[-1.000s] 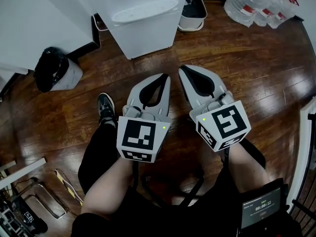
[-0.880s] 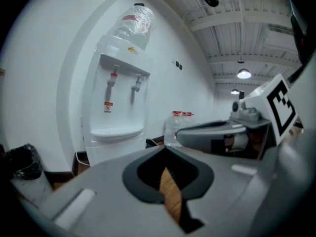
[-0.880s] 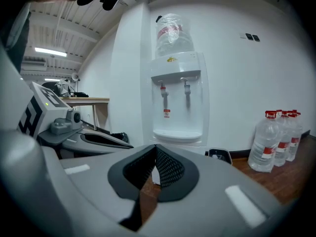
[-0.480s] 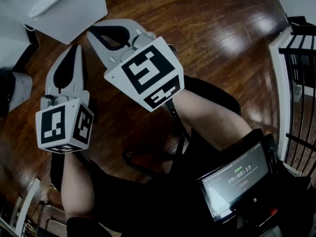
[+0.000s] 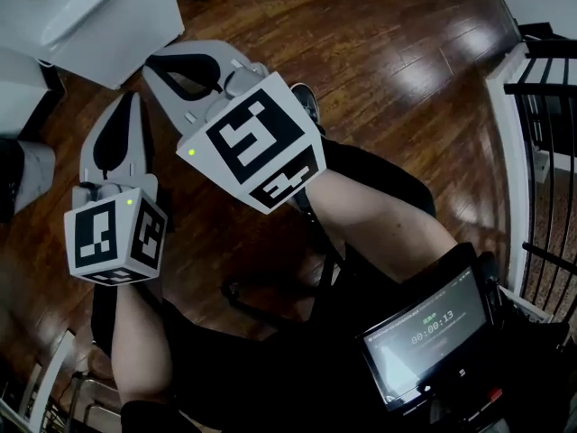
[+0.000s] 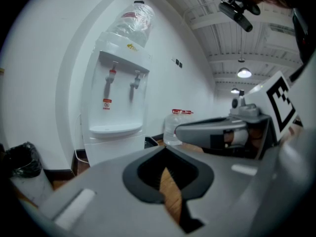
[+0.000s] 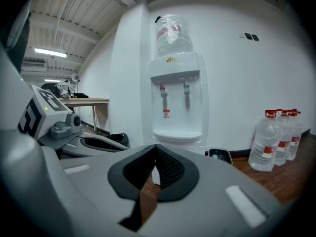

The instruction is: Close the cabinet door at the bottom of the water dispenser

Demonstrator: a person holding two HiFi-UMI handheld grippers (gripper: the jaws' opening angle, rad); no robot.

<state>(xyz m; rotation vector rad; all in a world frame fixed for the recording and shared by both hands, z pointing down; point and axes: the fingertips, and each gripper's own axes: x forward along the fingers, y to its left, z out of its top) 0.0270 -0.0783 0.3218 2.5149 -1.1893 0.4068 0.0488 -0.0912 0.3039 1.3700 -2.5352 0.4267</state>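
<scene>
left gripper [image 6: 165, 149] and right gripper [image 7: 156, 149] both closed, nothing in them. dispenser [image 7: 177, 98] ahead at the wall, well apart. its bottom door is hidden behind the jaws, can't tell open or closed.

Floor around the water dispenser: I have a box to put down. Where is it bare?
Bare wood floor spreads between the right gripper and the black railing. It is crowded by the water dispenser, with a black-bagged bin on its left and water bottles on its right.
</scene>
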